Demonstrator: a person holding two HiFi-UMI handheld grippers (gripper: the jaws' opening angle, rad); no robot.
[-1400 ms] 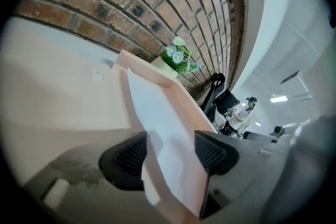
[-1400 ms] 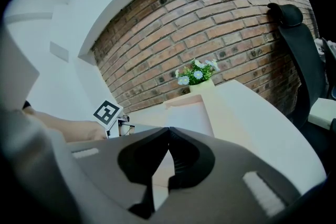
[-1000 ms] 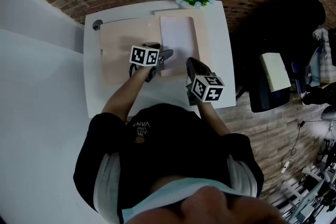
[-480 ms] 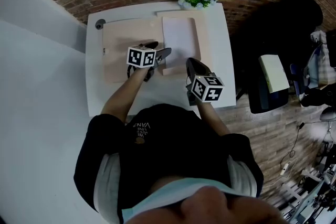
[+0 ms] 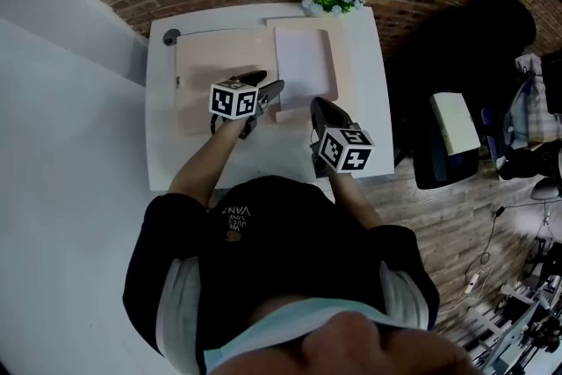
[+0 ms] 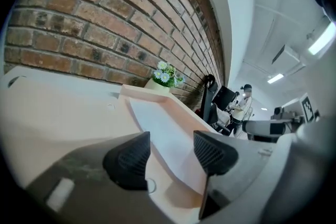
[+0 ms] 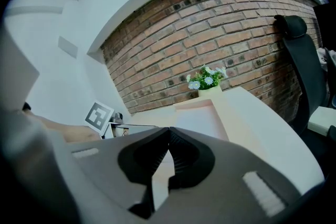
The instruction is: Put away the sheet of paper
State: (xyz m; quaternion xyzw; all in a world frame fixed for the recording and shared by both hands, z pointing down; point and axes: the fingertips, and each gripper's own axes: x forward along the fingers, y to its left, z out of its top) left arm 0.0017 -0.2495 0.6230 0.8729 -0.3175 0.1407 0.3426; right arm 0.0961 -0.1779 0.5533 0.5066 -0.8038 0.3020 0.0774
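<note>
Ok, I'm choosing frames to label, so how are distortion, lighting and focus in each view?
Head view: heavy fisheye, dark corners, the sheet of paper pale against its tray. Left gripper view: the brick wall bows, the ceiling light flares at the right. Right gripper view: the wall arcs overhead, the near fingers dark and soft.
</note>
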